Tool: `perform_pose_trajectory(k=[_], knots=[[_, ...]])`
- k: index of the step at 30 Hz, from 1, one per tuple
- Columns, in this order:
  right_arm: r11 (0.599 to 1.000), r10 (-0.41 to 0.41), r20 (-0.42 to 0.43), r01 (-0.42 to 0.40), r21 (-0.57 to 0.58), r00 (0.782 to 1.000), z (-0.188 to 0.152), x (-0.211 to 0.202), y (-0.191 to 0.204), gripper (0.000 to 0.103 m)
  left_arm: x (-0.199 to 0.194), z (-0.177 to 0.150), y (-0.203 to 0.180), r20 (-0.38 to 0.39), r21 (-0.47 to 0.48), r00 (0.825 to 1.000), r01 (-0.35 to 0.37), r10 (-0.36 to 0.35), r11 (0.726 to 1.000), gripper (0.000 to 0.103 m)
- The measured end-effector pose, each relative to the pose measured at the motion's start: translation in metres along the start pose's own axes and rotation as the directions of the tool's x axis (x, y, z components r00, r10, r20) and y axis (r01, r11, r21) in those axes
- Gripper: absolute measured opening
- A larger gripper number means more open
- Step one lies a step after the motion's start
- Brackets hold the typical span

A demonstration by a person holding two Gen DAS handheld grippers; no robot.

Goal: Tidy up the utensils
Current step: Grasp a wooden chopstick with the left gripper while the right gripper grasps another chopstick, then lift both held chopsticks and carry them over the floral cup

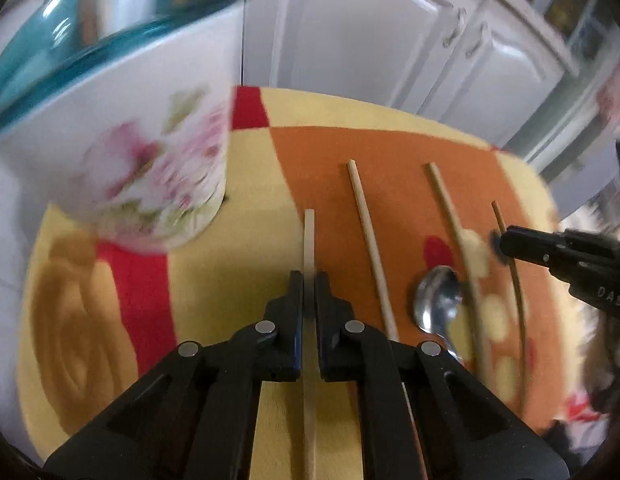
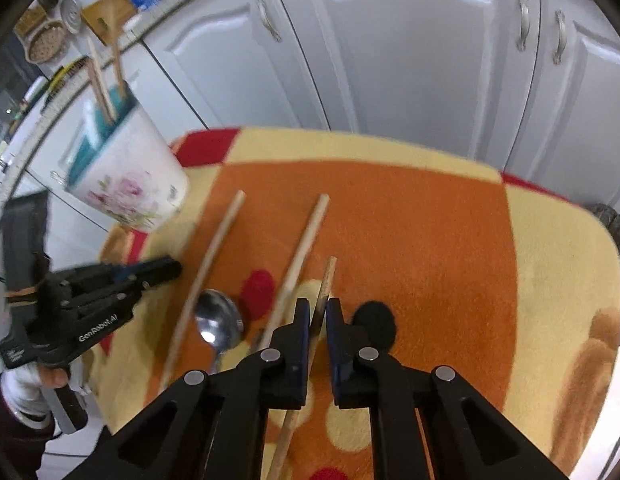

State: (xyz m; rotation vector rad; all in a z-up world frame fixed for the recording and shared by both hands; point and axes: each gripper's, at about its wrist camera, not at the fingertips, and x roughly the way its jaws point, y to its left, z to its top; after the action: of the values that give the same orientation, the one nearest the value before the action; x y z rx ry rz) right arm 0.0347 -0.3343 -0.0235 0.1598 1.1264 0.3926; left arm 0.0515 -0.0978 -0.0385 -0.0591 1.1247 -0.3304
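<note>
Pointing away lengthwise: gripped chopstick [image 1: 309, 236]

The white floral ceramic holder with a teal rim [image 1: 121, 152] is motion-blurred in the left wrist view, its top cut off by the frame edge. The steel spoon's [image 1: 436, 300] handle disappears under the black left gripper [image 1: 308, 280]. The pale wooden chopstick [image 2: 325, 284] runs hidden between the right gripper's [image 2: 318, 312] jaws.
</note>
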Motion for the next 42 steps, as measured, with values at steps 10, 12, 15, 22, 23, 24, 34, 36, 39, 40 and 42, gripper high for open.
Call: perform_pose_trajectory(k=[10,12,15,22,23,24,34,36,39,40,42], knots=[[0.996,0.056,0.164,-0.044,-0.078,0.985,0.004,-0.082,0.034,0.006,-0.104,-0.011,0.002,0.181,-0.006,0.976,0.123,-0.120,0.992,0.004],[0.995,0.063,0.187,-0.046,-0.093,0.980,0.002,-0.096,0.042,0.005,-0.120,-0.015,0.000,0.207,0.003,0.969,0.136,-0.134,0.991,0.004],[0.992,0.071,0.216,-0.046,-0.120,0.974,0.000,-0.111,0.053,0.005,-0.146,-0.022,0.001,0.246,0.004,0.957,0.160,-0.156,0.987,0.004],[0.982,0.101,0.282,-0.050,-0.181,0.954,-0.002,-0.147,0.075,0.005,-0.184,-0.029,0.009,0.314,0.002,0.936,0.164,-0.156,0.986,0.004],[0.980,0.109,0.291,-0.054,-0.189,0.950,0.000,-0.152,0.079,0.005,-0.188,-0.029,0.008,0.324,0.002,0.934,0.162,-0.154,0.987,0.004],[0.979,0.112,0.296,-0.054,-0.196,0.948,0.001,-0.155,0.081,0.005,-0.194,-0.028,0.009,0.337,0.002,0.930,0.157,-0.149,0.988,0.004],[0.961,0.174,0.346,-0.083,-0.263,0.922,0.036,-0.176,0.115,0.005,-0.239,-0.008,0.026,0.469,-0.045,0.875,0.158,-0.119,0.986,0.004],[0.957,0.186,0.359,-0.086,-0.278,0.915,0.047,-0.180,0.123,0.005,-0.246,0.000,0.031,0.501,-0.059,0.860,0.148,-0.099,0.987,0.004],[0.949,0.211,0.377,-0.097,-0.300,0.902,0.064,-0.188,0.136,0.005,-0.261,0.016,0.038,0.553,-0.076,0.830,0.140,-0.075,0.987,0.004],[0.947,0.216,0.382,-0.097,-0.307,0.899,0.069,-0.190,0.140,0.005,-0.267,0.024,0.041,0.575,-0.082,0.816,0.130,-0.059,0.988,0.004],[0.942,0.223,0.395,-0.093,-0.321,0.891,0.082,-0.194,0.148,0.005,-0.275,0.036,0.045,0.602,-0.090,0.798,0.111,-0.035,0.990,0.004]])
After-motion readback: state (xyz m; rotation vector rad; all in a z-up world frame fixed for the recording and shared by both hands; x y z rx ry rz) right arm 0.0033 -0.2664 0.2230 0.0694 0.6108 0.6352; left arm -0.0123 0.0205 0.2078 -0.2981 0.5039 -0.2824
